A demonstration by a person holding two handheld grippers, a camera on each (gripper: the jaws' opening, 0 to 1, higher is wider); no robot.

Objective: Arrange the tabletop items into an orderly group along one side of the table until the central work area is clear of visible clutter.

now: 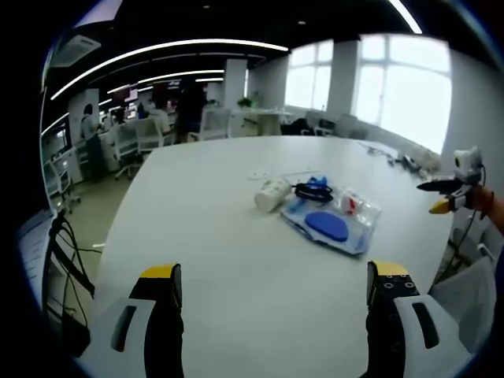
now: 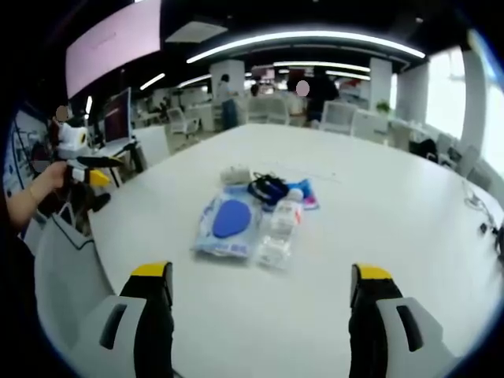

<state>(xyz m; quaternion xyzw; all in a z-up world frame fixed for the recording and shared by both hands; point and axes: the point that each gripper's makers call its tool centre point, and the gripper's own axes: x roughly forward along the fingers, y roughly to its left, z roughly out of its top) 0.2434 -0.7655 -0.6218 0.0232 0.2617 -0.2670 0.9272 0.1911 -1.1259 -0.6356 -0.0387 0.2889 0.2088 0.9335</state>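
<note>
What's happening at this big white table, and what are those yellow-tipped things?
A person holds a two-jaw gripper in each hand, and nothing is held yet. The left gripper and the right gripper both stand open, away from the items. In the middle of the table lies a small cluster: a clear pouch with a blue oval, a tipped paper cup, a black cable and a small clear plastic bottle. Tidying looks not yet begun.
</note>
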